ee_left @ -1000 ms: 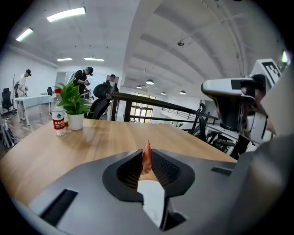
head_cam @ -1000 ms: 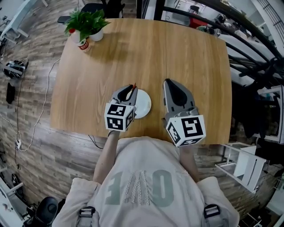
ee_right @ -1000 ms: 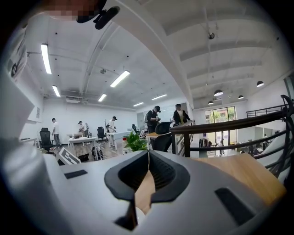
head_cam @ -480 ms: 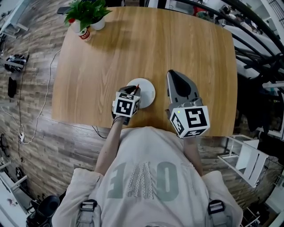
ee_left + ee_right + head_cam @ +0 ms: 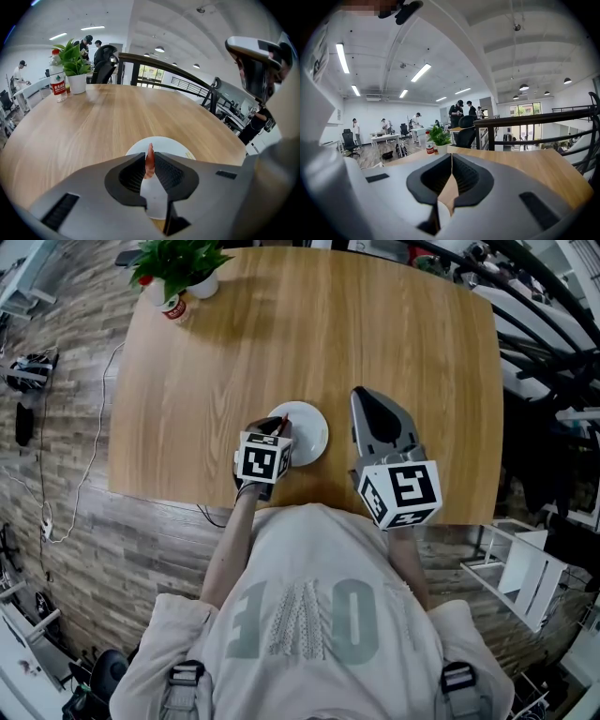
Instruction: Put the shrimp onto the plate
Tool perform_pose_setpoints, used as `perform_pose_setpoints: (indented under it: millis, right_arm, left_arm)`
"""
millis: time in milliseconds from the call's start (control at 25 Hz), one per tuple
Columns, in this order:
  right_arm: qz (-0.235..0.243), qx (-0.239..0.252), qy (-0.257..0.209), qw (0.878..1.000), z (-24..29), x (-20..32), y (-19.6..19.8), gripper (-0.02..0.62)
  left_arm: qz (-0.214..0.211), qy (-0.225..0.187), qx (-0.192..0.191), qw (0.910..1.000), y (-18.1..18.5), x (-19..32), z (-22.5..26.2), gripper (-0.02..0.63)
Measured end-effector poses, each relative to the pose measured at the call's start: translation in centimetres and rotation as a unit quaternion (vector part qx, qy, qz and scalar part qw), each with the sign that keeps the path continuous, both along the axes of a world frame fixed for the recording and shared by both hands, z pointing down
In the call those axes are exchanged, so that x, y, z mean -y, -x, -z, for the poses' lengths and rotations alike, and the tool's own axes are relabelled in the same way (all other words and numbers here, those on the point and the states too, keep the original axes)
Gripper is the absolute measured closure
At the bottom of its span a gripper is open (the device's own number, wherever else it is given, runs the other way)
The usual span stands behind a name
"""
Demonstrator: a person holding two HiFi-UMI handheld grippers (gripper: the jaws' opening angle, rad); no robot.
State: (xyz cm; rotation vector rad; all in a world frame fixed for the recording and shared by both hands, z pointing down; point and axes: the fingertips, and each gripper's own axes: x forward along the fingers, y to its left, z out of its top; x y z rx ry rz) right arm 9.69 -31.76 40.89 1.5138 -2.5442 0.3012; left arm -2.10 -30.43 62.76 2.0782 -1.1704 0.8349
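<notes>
- A pale wooden tabletop [image 5: 375, 334] stands on plank flooring in an open office; a potted plant [image 5: 178, 263] and a bottle [image 5: 172, 307] sit at its far left corner.
- The shrimp [image 5: 149, 160] is pinched between the jaws of the left gripper [image 5: 275, 426], its long axis along the jaws and its thin red end poking past the tips, over the near left part of the white plate [image 5: 311, 432].
- The left gripper tilts down at the plate.
- The right gripper [image 5: 362, 395] is just right of the plate, jaws together on nothing, pointing across the tabletop.

The shirt [image 5: 300, 624] shows large figures resembling "100".
</notes>
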Motion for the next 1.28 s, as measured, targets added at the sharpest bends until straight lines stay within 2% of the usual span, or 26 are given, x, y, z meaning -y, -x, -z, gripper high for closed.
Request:
perform_pose_setpoints:
  millis: [560,880,1000,1120,1200,1280]
  right_arm:
    - [0.009,-0.013,0.007,1.000,-0.6,0.4,0.5,0.574]
    - [0.005,-0.011,0.006,1.000,-0.8,0.3,0.3,0.574]
    - [0.010,-0.009,0.001,1.000,-0.6,0.5,0.6,0.574]
    - [0.013,-0.006,-0.012,1.000,0.1,1.0,1.0,0.574]
    - [0.014,-0.003,-0.024,1.000,1.0,1.3,1.3,0.574]
    - [0.017,0.003,-0.040,0.999,2.3,1.6,1.5,0.574]
  left_arm:
    - [-0.035,-0.004,0.022,0.9991,-1.0,0.0,-0.5,0.541]
    - [-0.014,-0.019,0.012,0.9996,-0.4,0.4,0.8,0.541]
    - [0.004,-0.056,-0.004,0.9984,-0.1,1.7,3.4,0.541]
    - [0.016,-0.120,-0.032,0.9921,-0.1,3.7,8.3,0.543]
    - [0.025,-0.179,-0.056,0.9819,-0.2,5.0,12.6,0.543]
    - [0.033,-0.245,-0.078,0.9659,-0.1,5.9,17.1,0.546]
